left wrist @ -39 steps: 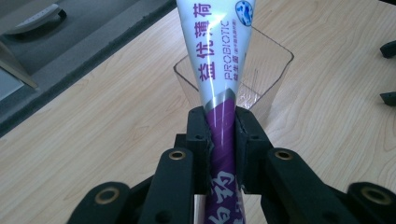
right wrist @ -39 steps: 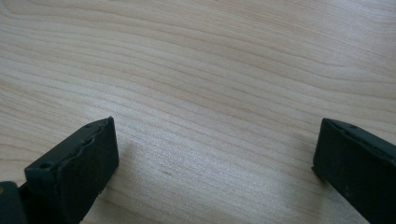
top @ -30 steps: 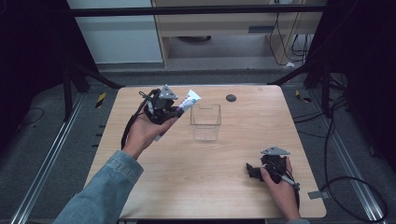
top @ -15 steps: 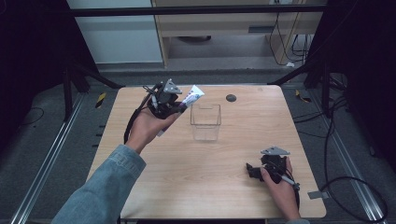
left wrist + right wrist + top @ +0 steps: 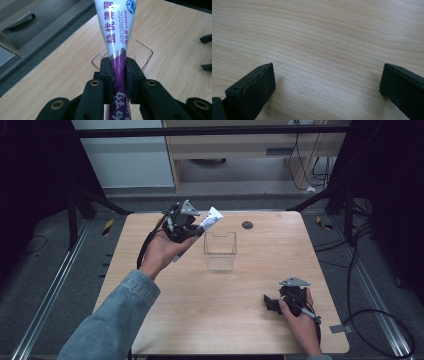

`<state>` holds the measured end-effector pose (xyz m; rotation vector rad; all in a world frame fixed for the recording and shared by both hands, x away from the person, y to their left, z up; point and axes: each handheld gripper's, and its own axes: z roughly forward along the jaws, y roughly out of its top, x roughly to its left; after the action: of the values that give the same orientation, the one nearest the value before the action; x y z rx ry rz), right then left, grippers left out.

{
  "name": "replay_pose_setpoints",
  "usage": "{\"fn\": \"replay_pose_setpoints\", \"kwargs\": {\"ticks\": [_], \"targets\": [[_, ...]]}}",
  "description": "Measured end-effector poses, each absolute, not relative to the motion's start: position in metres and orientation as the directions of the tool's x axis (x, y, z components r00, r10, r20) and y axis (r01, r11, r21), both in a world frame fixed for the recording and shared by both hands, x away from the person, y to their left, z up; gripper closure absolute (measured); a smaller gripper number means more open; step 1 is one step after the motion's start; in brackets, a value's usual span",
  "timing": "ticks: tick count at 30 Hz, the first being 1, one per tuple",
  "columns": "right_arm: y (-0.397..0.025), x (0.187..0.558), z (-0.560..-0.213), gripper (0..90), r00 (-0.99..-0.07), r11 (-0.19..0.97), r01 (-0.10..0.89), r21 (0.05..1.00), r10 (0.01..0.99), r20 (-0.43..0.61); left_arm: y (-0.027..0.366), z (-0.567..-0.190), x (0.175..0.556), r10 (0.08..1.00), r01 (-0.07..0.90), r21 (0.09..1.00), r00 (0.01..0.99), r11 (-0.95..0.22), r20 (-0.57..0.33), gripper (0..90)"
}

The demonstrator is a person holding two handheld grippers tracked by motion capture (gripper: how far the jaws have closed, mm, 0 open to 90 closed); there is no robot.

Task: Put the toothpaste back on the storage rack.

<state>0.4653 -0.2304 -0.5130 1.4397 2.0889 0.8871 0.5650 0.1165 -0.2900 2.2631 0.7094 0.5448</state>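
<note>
A white and purple toothpaste tube (image 5: 202, 226) (image 5: 117, 37) is clamped in my left gripper (image 5: 192, 231) (image 5: 117, 71), which is shut on its purple lower part. The tube's flat white end points up and to the right, over the left rim of a clear plastic box (image 5: 220, 250) (image 5: 140, 51) standing open-topped at the table's middle. My right gripper (image 5: 270, 302) (image 5: 325, 82) rests low on the wood near the front right, jaws wide apart with nothing between them.
The wooden table (image 5: 150, 320) has a small dark round hole (image 5: 247, 225) near its back edge. A cable (image 5: 145, 247) trails from the left gripper along the wrist. Beyond the table stand dark frame legs and floor cables.
My left gripper has carried the tube up and to the right, closer to the clear box. The right gripper has stayed put.
</note>
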Motion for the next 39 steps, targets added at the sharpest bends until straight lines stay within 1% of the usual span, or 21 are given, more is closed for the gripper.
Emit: {"fn": "replay_pose_setpoints", "kwargs": {"ticks": [14,24,27,28,30,39], "targets": [[-0.23,0.465,-0.513,0.3,-0.354,0.249,0.645,0.722,0.935,-0.006,0.106,-0.286,0.579,0.625,0.336,0.729,0.764,-0.596,0.159,77.7],[-0.23,0.465,-0.513,0.3,-0.354,0.248,0.645,0.723,0.935,-0.005,0.089,-0.274,0.589,0.614,0.314,0.736,0.77,-0.6,0.172,77.7],[-0.23,0.465,-0.513,0.3,-0.354,0.248,0.645,0.723,0.935,-0.005,0.086,-0.273,0.594,0.616,0.319,0.738,0.771,-0.594,0.163,77.7],[-0.23,0.465,-0.513,0.3,-0.354,0.248,0.645,0.723,0.935,-0.005,0.085,-0.274,0.598,0.622,0.329,0.746,0.77,-0.579,0.143,77.7],[-0.231,0.465,-0.513,0.3,-0.355,0.251,0.644,0.723,0.935,-0.007,0.083,-0.274,0.6,0.622,0.332,0.747,0.771,-0.576,0.137,77.7],[-0.23,0.465,-0.513,0.3,-0.354,0.246,0.643,0.725,0.935,-0.003,0.064,-0.277,0.615,0.61,0.322,0.75,0.781,-0.578,0.134,77.8]]}}
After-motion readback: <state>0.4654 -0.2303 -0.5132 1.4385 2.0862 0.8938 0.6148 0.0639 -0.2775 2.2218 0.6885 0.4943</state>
